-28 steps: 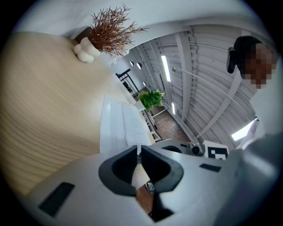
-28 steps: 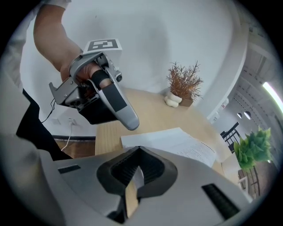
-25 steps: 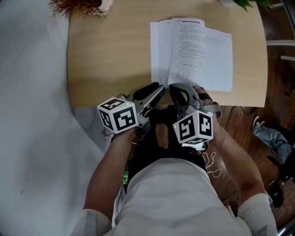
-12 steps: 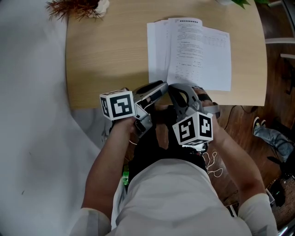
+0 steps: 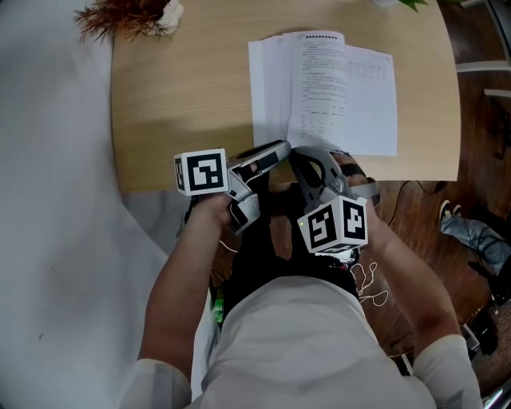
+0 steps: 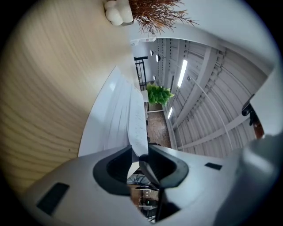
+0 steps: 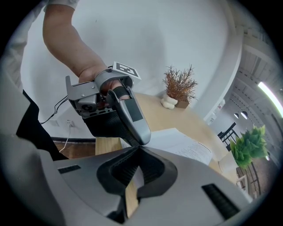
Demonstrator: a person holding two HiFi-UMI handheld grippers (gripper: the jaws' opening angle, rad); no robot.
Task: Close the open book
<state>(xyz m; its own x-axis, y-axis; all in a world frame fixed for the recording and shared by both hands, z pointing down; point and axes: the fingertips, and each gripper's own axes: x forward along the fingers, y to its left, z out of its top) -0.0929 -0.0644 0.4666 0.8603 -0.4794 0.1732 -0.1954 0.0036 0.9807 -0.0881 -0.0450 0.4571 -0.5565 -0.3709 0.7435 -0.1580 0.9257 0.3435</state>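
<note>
Now, desk (image 5: 176,104): pale wood, and it carries the book.
Book (image 5: 343,96): lies open and flat, with a printed page facing up on its right half. A fan of white leaves is stacked on its left half.
Dried plant (image 5: 120,16): well apart from the book, off beyond its far left corner.
Right claw (image 7: 139,147): just off the book's near edge, with its tips clenched together and nothing between them.
Left claw (image 6: 139,152): at the book's near left corner, just beside the right claw. Its jaws have just been opening and now stand slightly apart, released. A white leaf edge of the book runs up to the gap, but no squeeze on it shows.
Done so far: both claws sit at the book's near edge, apparently set for a first catch.
Left to do: nearly everything. A leaf or cover must be caught, swung over the spine and laid flat; the book looks fully open.
</note>
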